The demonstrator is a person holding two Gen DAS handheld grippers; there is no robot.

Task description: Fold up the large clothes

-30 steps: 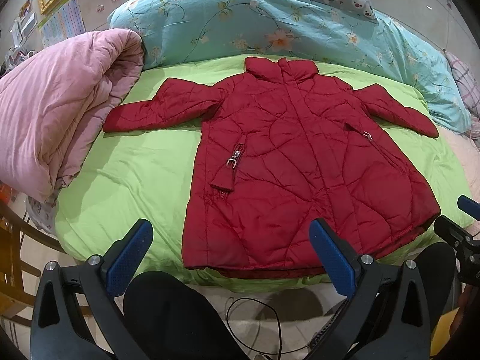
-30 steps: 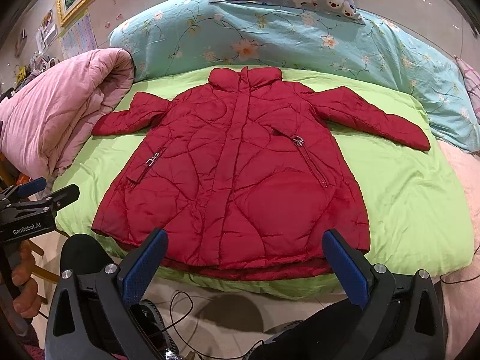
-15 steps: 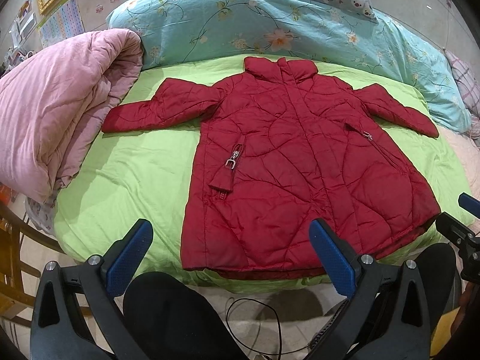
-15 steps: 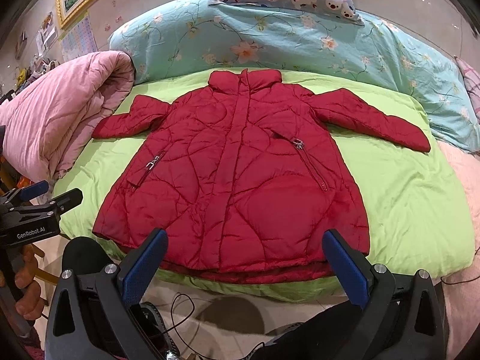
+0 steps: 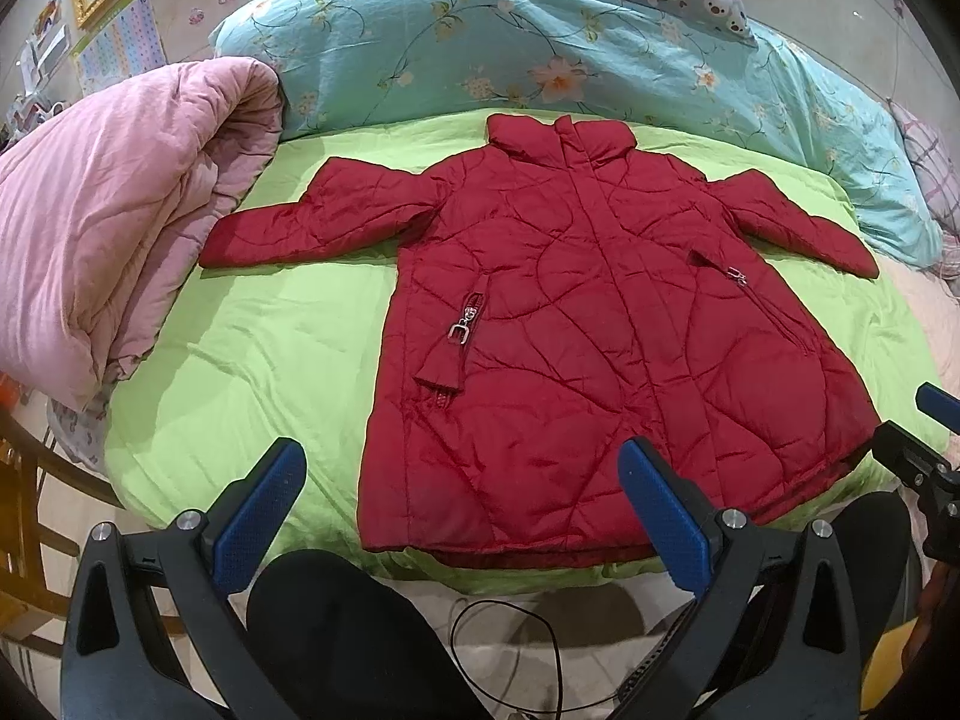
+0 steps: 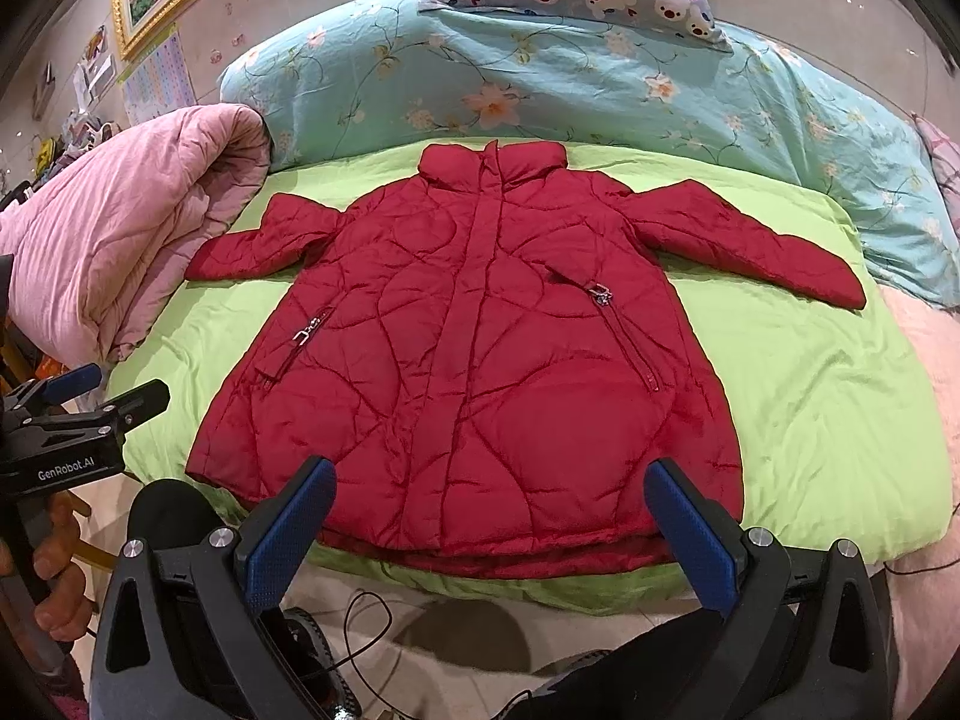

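Left wrist view: a lime-green bed sheet [image 5: 252, 348] carries a red quilted coat [image 5: 570, 330], lying flat, front up, sleeves spread. Short of its hem, the left gripper [image 5: 462, 504] and right gripper [image 6: 489, 519] both gape wide, empty.

Quilted, faintly glossy red coat [image 5: 576, 348] on matt green cloth sheet [image 5: 264, 354].

Barely any change. Right gripper [image 6: 489, 531] view creeps slightly forward/down: red jacket [image 6: 474, 360] sits a touch lower in frame, its hem nearer the blue pads [image 6: 690, 540]. Left gripper [image 5: 462, 516] view drifts marginally, jacket edging left. Jacket unmoved on the bed.
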